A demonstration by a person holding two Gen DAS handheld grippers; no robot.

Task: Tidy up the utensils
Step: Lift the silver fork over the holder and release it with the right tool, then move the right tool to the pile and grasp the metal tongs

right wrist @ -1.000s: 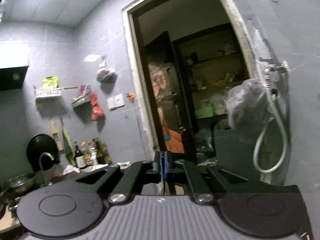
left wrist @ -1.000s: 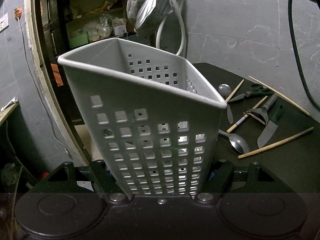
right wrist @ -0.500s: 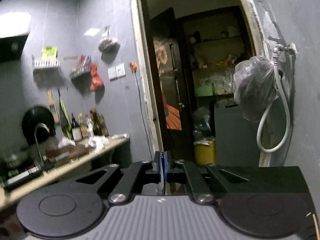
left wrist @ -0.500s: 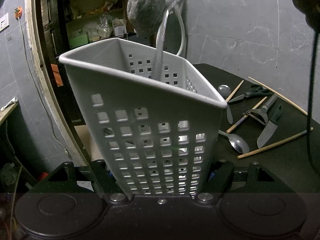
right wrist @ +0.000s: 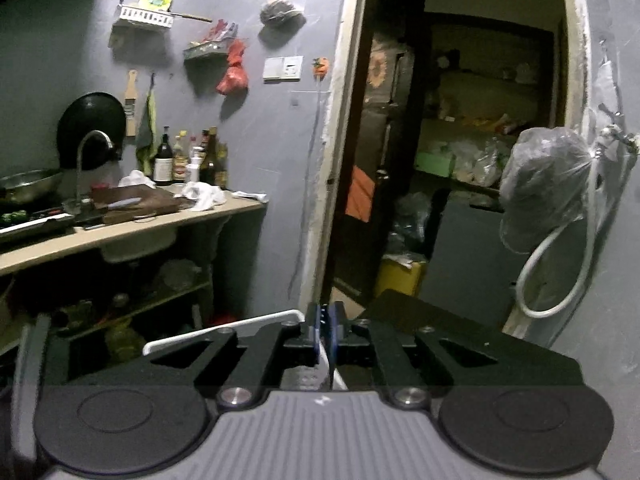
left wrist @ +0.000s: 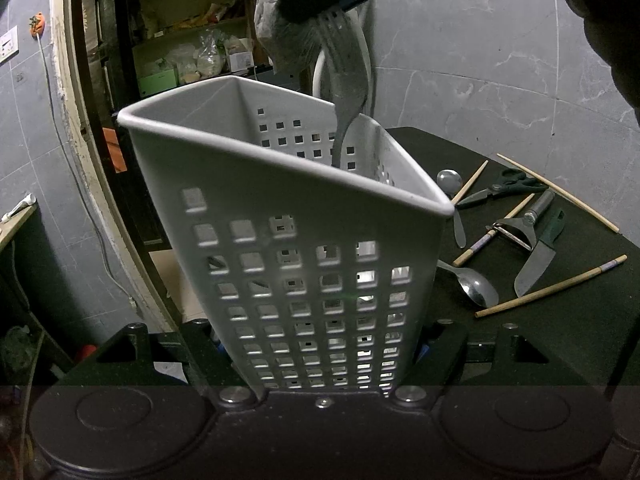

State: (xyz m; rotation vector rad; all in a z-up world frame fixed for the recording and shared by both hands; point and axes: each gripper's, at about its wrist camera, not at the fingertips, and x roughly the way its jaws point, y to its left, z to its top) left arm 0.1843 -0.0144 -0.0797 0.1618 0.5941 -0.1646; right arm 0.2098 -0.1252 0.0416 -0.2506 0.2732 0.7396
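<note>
My left gripper (left wrist: 320, 356) is shut on a white perforated triangular utensil holder (left wrist: 288, 240) and holds it tilted, its mouth facing up. My right gripper (right wrist: 327, 320) is shut on a metal fork (left wrist: 346, 80) at the tines end. The fork hangs handle-down, with its handle inside the holder's mouth. In the right wrist view the fork (right wrist: 330, 364) shows only as a thin edge between the pads, with the holder's white rim (right wrist: 224, 326) below. Spoons (left wrist: 474, 286), chopsticks (left wrist: 552, 286), a knife (left wrist: 538, 258), a peeler (left wrist: 516, 232) and scissors (left wrist: 496, 190) lie on the dark table (left wrist: 560, 340) at the right.
A grey tiled wall (left wrist: 480, 60) stands behind the table. A bagged object and white hose (right wrist: 552, 200) hang on the wall by a doorway (right wrist: 440, 160). A kitchen counter (right wrist: 120, 224) with bottles and a board is at the left.
My right gripper has come down over the holder with the fork. The fork's handle has gone deeper into the holder's mouth. The left gripper and holder have stayed in place.
</note>
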